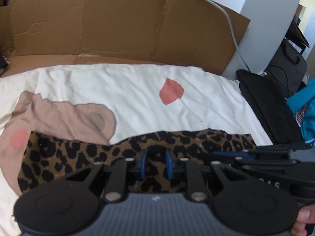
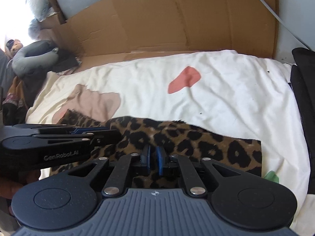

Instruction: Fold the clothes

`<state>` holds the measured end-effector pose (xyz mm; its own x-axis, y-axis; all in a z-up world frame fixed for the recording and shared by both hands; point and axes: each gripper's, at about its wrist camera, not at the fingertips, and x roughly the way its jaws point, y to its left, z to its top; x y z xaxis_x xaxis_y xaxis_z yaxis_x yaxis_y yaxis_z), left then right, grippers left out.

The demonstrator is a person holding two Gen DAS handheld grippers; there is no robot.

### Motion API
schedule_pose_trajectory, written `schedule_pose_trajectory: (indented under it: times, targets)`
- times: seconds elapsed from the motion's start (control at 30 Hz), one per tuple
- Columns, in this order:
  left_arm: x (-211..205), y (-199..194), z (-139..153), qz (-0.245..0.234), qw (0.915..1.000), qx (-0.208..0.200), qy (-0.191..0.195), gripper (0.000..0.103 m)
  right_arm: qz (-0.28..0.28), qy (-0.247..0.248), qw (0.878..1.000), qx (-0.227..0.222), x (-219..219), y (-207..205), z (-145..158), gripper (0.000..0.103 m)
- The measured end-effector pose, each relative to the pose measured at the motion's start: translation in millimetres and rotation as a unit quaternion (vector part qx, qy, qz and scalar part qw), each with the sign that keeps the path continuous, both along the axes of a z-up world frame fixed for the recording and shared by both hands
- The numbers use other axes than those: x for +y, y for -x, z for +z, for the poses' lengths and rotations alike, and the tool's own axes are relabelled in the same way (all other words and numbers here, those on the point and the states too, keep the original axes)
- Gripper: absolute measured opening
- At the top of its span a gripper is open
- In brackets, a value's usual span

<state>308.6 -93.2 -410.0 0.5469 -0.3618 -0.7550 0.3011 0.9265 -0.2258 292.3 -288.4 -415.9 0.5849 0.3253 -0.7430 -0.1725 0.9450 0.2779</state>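
Leopard-print garment (image 1: 137,147) flat on bed sheet (image 1: 128,90), lower centre of frame. Left tool (image 1: 155,164), right tool (image 2: 153,160) both narrow-gapped, nothing visibly pinched. Likely pre-grasp; next: pinch near hem, lift, fold.

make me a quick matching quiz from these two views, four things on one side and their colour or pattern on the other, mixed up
Things:
1. garment under the claws
2. bed sheet
3. board behind the bed
4. bag at the right of the bed

Looks:
a. plain brown cardboard
b. black
c. leopard print
d. cream with pink and tan shapes

Pairs: 1-c, 2-d, 3-a, 4-b
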Motion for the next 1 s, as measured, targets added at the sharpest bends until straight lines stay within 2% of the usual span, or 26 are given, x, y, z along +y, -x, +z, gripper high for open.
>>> schedule_pose_trajectory:
  times: [0.13, 0.2, 0.3, 0.47, 0.57, 0.67, 0.73, 0.77, 0.8, 0.9, 1.0]
  targets:
    - [-1.9, -6.7, -1.2, 0.007, 1.0, 0.005, 0.004, 0.022, -0.013, 0.0, 1.0, -0.001, -3.9, -5.9, -3.9, 0.012]
    - [-0.9, -4.5, 4.6, 0.011, 0.9999, 0.005, 0.011, 0.016, -0.023, -0.004, 1.0, 0.001, -6.1, -9.4, -6.8, 0.009]
    - [-3.9, 4.9, 11.3, -0.006, 0.9999, -0.003, 0.013, 0.016, -0.024, -0.005, 1.0, 0.0, -7.2, -12.8, -9.9, 0.009]
    - [-12.7, 7.0, -0.6, -0.02, 0.9998, 0.004, -0.006, 0.018, -0.029, -0.018, 0.999, 0.012, -11.5, -16.4, -8.0, 0.008]
    - [-9.1, 0.5, -5.3, -0.013, 0.9997, 0.021, 0.005, 0.019, -0.024, -0.017, 1.0, 0.008, -10.9, -9.1, 0.4, 0.013]
    - [-10.6, 0.1, -6.1, -0.019, 0.9996, 0.02, -0.002, 0.019, -0.018, -0.037, 0.999, -0.01, -13.8, 9.4, 10.4, 0.013]
    - [-11.8, 1.6, -5.9, -0.021, 0.9996, 0.016, -0.007, 0.019, -0.011, -0.049, 0.999, -0.019, -14.6, 22.0, 17.8, 0.022]
    - [-11.8, 1.9, -6.1, -0.02, 0.9997, 0.015, -0.008, 0.019, -0.008, -0.05, 0.998, -0.024, -14.0, 28.3, 21.1, 0.035]
    - [-11.4, 2.0, -6.5, -0.018, 0.9997, 0.016, -0.006, 0.019, -0.005, -0.05, 0.998, -0.027, -12.9, 35.1, 23.7, 0.042]
    - [-10.7, 1.8, -7.4, -0.014, 0.9997, 0.017, -0.002, 0.019, 0.005, -0.035, 0.999, -0.026, -7.9, 51.8, 24.4, 0.043]
    - [-12.3, 2.8, -7.1, -0.016, 0.9997, 0.014, -0.009, 0.019, 0.01, -0.009, 1.0, -0.009, -3.9, 65.9, 12.4, 0.043]
